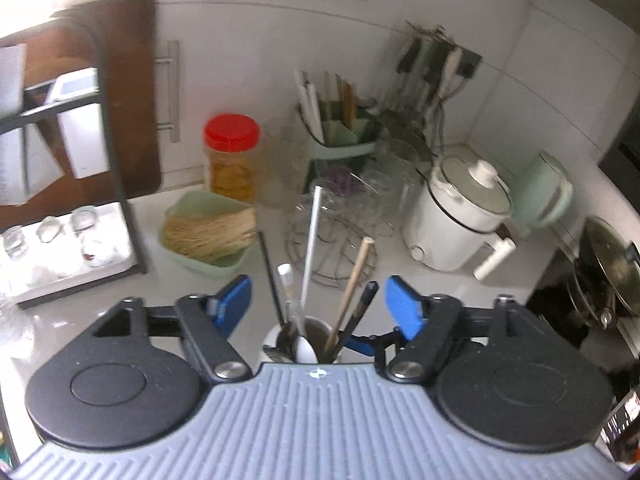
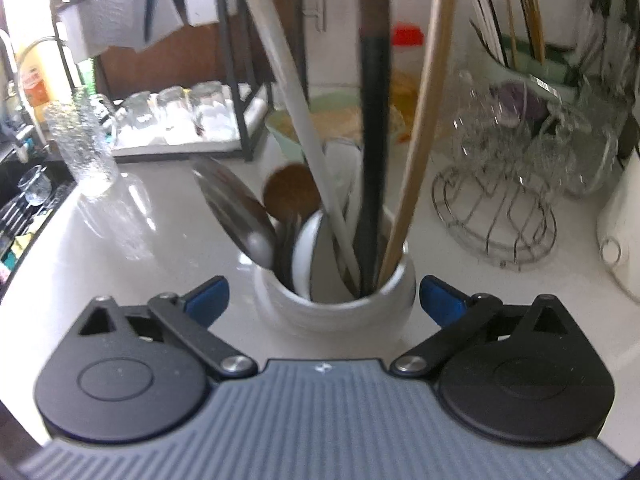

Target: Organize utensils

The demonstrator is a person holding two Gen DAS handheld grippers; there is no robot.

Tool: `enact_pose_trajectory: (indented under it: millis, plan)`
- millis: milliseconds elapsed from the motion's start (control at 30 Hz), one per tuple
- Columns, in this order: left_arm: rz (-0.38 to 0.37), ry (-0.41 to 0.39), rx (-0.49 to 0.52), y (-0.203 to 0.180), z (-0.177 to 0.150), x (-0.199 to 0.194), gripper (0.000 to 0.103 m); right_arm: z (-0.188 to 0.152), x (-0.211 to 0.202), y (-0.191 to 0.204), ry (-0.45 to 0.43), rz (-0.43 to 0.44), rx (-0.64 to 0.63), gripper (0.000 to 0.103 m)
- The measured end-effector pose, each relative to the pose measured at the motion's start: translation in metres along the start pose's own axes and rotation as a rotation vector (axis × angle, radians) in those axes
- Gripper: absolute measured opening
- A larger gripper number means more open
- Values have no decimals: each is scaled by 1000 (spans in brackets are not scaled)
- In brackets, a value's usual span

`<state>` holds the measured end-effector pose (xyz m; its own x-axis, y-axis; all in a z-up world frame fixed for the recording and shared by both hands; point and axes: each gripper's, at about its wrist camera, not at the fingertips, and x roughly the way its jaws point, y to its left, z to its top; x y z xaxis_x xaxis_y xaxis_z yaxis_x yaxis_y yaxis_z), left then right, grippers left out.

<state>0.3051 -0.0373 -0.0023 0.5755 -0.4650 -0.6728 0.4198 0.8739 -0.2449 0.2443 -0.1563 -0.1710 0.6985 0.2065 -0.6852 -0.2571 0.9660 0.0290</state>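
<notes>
A white ceramic utensil jar [image 2: 332, 308] stands on the pale counter. It holds a metal spoon [image 2: 236, 212], a wooden spoon [image 2: 292, 192], a long white handle [image 2: 296, 100], a dark handle [image 2: 374, 120] and a wooden handle [image 2: 424, 100]. My right gripper [image 2: 324, 298] is open, its blue pads on either side of the jar, with a gap showing on the left. In the left wrist view the jar [image 1: 272, 344] sits low between the open jaws of my left gripper [image 1: 320, 306], which hold nothing. The handles stick up between its fingers.
Behind the jar are a green tub of noodles [image 1: 208, 236], a red-lidded jar [image 1: 232, 156], a wire rack with glasses [image 1: 332, 240], a green chopstick caddy [image 1: 344, 136] and a white cooker [image 1: 460, 220]. A black shelf with glasses [image 1: 72, 236] stands left. A sink [image 2: 28, 200] lies far left.
</notes>
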Motion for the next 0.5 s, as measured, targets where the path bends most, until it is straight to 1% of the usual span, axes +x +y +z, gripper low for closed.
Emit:
enact_pose_trajectory:
  millis: [167,300,367,500]
  plan:
    - [94,-61,-43,-5,-4,-24,80,8,-23,-8,-46,56,-24,103]
    - [172,-129,-95,-11,-5,-54,80,19,-53,-16,-76,90,-49,103]
    - [201,-162,-106,-14,-7,-67,80,23,-72,-22,-104,115,-48,103]
    - [271,-212,-125,-24,-15,-92,80,29,-105,-33,-161,129,-42,103]
